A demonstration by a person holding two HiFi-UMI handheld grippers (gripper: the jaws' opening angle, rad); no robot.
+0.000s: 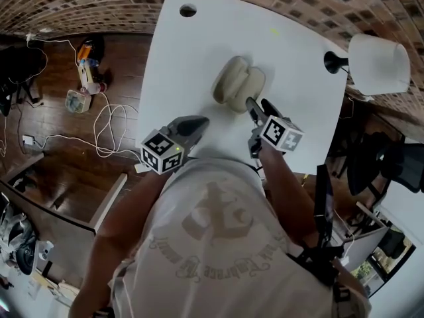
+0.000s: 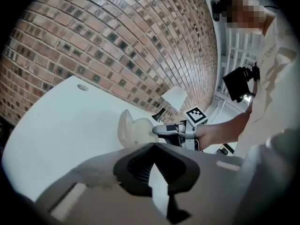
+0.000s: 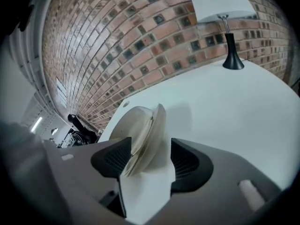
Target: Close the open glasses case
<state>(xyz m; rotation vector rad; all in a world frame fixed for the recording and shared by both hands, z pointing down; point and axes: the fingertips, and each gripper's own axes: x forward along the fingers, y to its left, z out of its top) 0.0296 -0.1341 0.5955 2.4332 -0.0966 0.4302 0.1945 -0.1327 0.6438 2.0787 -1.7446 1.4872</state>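
Cream glasses case (image 1: 237, 85) sat at the middle of the white surface (image 1: 199, 52), between the spread fingers of the right gripper (image 1: 260, 108)

In the right gripper view the case filled the centre of the frame between the two dark fingers (image 3: 112, 159), which stood wide apart with a clear gap at the right-hand one; its two shells lay close together with a thin seam showing, and whether they had fully met could not be told. The left gripper (image 1: 199, 121) hung at the lower left of the case in the head view, apart from it, fingers pressed together on nothing. A white-shaded lamp (image 1: 377, 61) stood at the surface's upper right corner, before a brick wall (image 3: 140, 32)
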